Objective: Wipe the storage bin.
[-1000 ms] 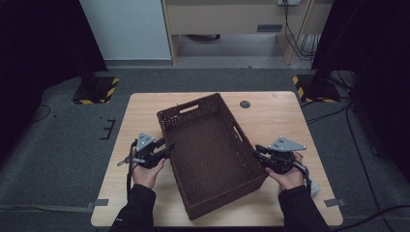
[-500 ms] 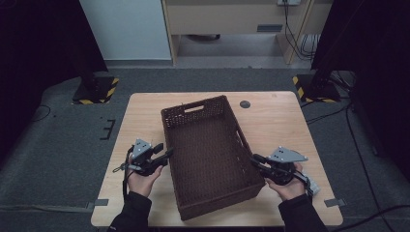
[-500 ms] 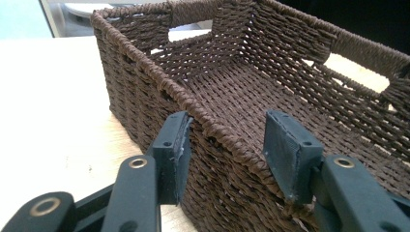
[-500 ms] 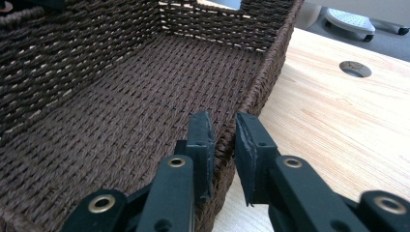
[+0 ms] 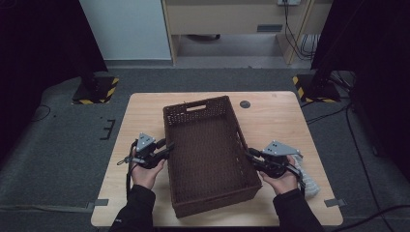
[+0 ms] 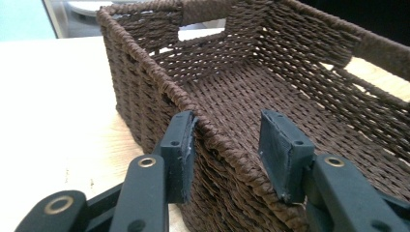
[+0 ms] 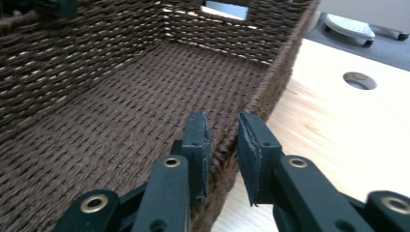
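1. Brown woven basket (image 5: 209, 154) sits on the wooden table (image 5: 285, 121), centre and toward the near edge, long axis running away from the person, slightly skewed. It is empty.
2. Right gripper (image 7: 223, 137): jaws pinch the basket's right long wall at the rim, one pad inside and one outside, nearly closed on the weave. Judged a firm grasp.
3. Left gripper (image 6: 232, 145): jaws straddle the left long wall. The outer pad touches the weave, but the inner pad stands off it with a visible gap. The jaws have just been closing, with the wall between them, and they aren't clamped yet.
4. Progress, as a judgement: this looks like a two-handed grasp for shifting or lifting the basket. The right side is done and the left is mid-close. Left to do: finish the left pinch, then move. The basket base looks flat on the table, so it isn't lifted.
5. Edges: the basket's near end is close to the table's front edge, so there's little margin for pulling toward the person.
6. Open room: bare tabletop on both sides of the basket and beyond its far end. The only feature there is a round cable hole (image 5: 245, 104) at far right, just beside the basket's far corner.
7. White cloth-like item (image 5: 305, 176) lies by the right hand (image 5: 280, 180), near the right edge. I can't tell what it is.
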`<state>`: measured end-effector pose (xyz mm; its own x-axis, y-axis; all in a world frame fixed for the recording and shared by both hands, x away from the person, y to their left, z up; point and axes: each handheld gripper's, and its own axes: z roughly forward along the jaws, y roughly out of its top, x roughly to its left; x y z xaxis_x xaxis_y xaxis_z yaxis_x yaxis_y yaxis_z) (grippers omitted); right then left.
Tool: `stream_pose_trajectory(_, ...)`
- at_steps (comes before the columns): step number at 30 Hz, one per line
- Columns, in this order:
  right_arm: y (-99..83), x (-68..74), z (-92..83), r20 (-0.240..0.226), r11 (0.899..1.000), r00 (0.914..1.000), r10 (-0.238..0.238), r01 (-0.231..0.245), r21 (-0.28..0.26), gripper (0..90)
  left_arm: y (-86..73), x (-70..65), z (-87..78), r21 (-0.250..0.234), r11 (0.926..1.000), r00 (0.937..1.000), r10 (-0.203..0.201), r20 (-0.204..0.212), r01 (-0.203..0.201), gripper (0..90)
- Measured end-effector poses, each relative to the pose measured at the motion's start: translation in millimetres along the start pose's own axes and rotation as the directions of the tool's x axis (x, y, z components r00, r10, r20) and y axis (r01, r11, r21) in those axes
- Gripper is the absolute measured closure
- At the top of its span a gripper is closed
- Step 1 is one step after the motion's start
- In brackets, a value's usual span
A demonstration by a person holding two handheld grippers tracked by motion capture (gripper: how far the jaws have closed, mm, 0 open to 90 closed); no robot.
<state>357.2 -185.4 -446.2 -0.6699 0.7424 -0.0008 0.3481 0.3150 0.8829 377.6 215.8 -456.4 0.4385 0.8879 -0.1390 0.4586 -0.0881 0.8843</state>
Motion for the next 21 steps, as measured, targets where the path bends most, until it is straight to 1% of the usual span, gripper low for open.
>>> stream_pose_trajectory(2,0.0,4.7,-1.0,0.012,1.000,0.9999,-0.007,0.007,0.010,74.3,2.1,-1.1,0.2,0.013,0.9998,0.9998,0.015,-0.015,-0.015,56.8)
stream_pose_trajectory(3,-0.8,6.6,-1.8,0.016,1.000,0.9998,-0.010,0.010,0.009,74.3,2.2,-1.8,-0.5,0.015,0.9997,0.9996,0.022,-0.019,-0.021,56.2)
stream_pose_trajectory(4,-1.9,7.8,-2.6,0.018,1.000,0.9998,-0.007,0.007,0.002,74.2,1.8,-2.5,-1.8,0.015,0.9997,0.9996,0.020,-0.018,-0.020,53.9)
stream_pose_trajectory(5,-3.2,8.9,-3.6,0.016,1.000,0.9999,0.000,0.000,-0.003,74.1,0.7,-3.1,-3.5,0.017,0.9997,0.9998,0.015,-0.011,-0.014,52.9)
stream_pose_trajectory(6,-4.2,10.0,-4.8,0.011,1.000,0.9999,0.006,-0.006,-0.006,74.0,-2.4,-4.5,-8.6,0.014,0.9998,0.9999,0.016,-0.002,-0.016,52.0)
stream_pose_trajectory(7,-4.2,10.0,-4.8,0.011,1.000,0.9999,0.006,-0.006,-0.006,74.0,-2.4,-4.5,-8.6,0.014,0.9998,0.9999,0.016,-0.002,-0.016,51.7)
stream_pose_trajectory(8,-5.4,14.0,-7.1,0.011,1.000,0.9998,0.015,-0.015,-0.007,73.7,-4.4,-5.2,-13.2,0.028,0.9995,0.9999,0.013,0.007,-0.013,50.8)
stream_pose_trajectory(11,-6.7,20.8,-10.2,0.009,1.000,0.9999,0.011,-0.011,-0.008,72.9,-5.7,-6.0,-17.4,0.028,0.9994,0.9997,0.022,0.009,-0.022,51.3)
stream_pose_trajectory(15,-6.6,22.7,-11.0,0.001,1.000,1.0000,0.010,-0.010,-0.006,71.6,-7.4,-5.3,-16.1,0.027,0.9996,0.9996,0.009,0.026,-0.010,53.3)
stream_pose_trajectory(16,-6.1,21.2,-10.9,-0.010,1.000,0.9999,0.013,-0.013,-0.010,67.3,-7.1,-5.4,-15.0,0.030,0.9994,0.9994,0.015,0.030,-0.016,55.4)
stream_pose_trajectory(17,-6.1,21.2,-10.9,-0.010,1.000,0.9999,0.013,-0.013,-0.010,67.3,-6.8,-5.9,-14.0,0.031,0.9992,0.9994,0.026,0.023,-0.027,55.4)
stream_pose_trajectory(18,-5.0,19.6,-12.6,-0.008,1.000,0.9999,0.011,-0.011,-0.024,63.0,-6.2,-6.1,-13.1,0.032,0.9987,0.9991,0.039,0.016,-0.039,55.3)
stream_pose_trajectory(19,-4.2,17.7,-14.3,-0.007,0.999,0.9999,0.014,-0.014,-0.038,60.9,-5.6,-5.6,-12.4,0.035,0.9983,0.9988,0.046,0.015,-0.046,55.5)
stream_pose_trajectory(21,-2.8,12.5,-20.4,-0.002,0.997,0.9994,0.034,-0.035,-0.067,57.2,-5.3,-1.6,-11.0,0.030,0.9990,0.9994,0.033,0.012,-0.033,56.6)
